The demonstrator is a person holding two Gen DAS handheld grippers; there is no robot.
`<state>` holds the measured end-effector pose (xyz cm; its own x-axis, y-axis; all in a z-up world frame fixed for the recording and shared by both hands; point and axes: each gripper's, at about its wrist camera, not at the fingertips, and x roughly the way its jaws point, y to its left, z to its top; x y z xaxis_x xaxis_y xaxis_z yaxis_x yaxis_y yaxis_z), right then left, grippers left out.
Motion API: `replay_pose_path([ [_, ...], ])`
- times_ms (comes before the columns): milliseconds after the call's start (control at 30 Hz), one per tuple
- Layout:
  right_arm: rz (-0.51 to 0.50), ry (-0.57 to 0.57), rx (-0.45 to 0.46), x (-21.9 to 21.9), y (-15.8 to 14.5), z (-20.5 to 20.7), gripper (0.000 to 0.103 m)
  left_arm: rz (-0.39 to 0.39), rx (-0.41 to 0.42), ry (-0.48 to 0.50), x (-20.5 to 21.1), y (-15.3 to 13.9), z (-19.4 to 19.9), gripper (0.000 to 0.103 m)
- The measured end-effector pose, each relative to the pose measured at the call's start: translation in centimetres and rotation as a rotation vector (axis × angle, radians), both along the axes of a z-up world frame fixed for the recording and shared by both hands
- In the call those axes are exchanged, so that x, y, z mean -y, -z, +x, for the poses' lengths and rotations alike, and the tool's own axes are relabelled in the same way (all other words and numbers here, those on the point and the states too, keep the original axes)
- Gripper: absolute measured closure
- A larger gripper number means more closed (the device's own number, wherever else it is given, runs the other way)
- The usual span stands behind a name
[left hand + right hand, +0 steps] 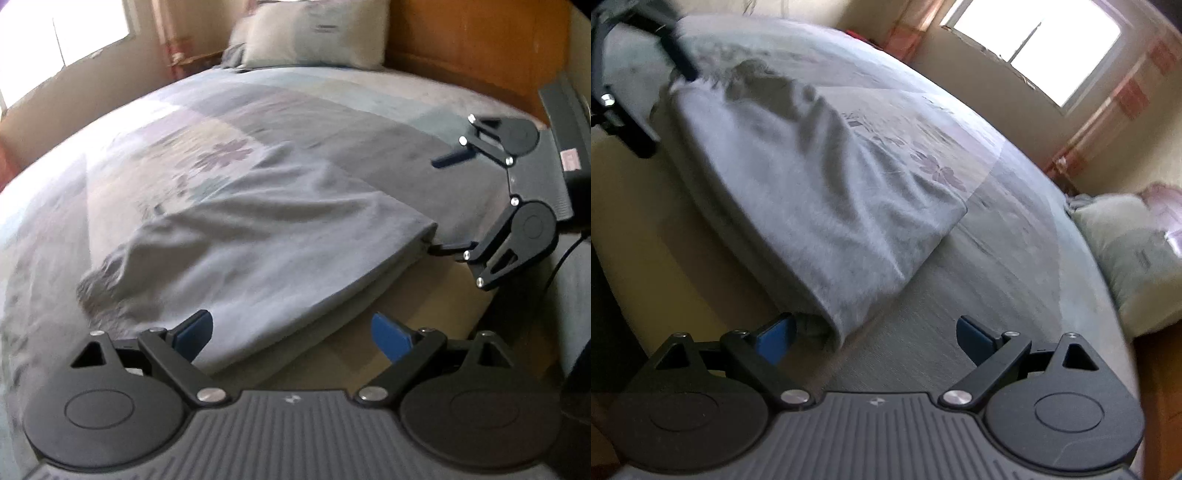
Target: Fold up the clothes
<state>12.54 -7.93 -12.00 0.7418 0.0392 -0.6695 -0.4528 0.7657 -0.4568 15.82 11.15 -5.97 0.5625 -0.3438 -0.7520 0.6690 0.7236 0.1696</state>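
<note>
**Grey garment folded on the bed, both my tongs spread wide**

The grey garment (258,236) lies folded on the bed (332,110), along the near edge of the mattress, its fold line running down toward my left gripper (293,338). The cloth is rumpled at its far end, where a darker gathered patch shows, and smoother toward the corner by my right gripper (443,203).

My left tongs stand released: the two blue pads (195,338) are well apart, with the lower edge of the garment lying between them and neither pad pressing on it.

My right tongs are spread wide too. In the right wrist view one blue pad (777,338) sits just beside the garment's near corner, right at the opening of the fold, while the other pad hangs over bare sheet. I cannot tell whether that near pad touches the cloth; nothing is pinched.

The sheet carries a pale flower print (225,151) just beyond the garment. A pillow (314,35) rests at the head of the bed against a wooden headboard (480,40), and a bright window (1034,40) lights the wall on the far side.
</note>
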Motion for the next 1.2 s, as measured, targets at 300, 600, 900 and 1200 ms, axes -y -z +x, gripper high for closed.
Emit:
replay_pose_path([
  [300, 0.163, 0.054, -0.067, 2.7, -0.5, -0.2, 0.003, 0.126, 0.078, 0.160, 6.0, 3.2, 0.5, 0.010],
  [600, 0.246, 0.084, -0.076, 4.3, -1.0, -0.3, 0.002, 0.123, 0.106, 0.145, 7.5, 2.1, 3.6, 0.010],
  [900, 0.275, 0.063, -0.088, 3.9, -0.8, 0.1, 0.001, -0.015, -0.014, 0.076, 5.7, 0.5, 6.9, 0.010],
  [1200, 0.207, 0.042, -0.064, 1.2, 0.4, 1.8, 0.001, -0.039, -0.013, 0.070, 4.2, -0.2, 6.2, 0.010],
])
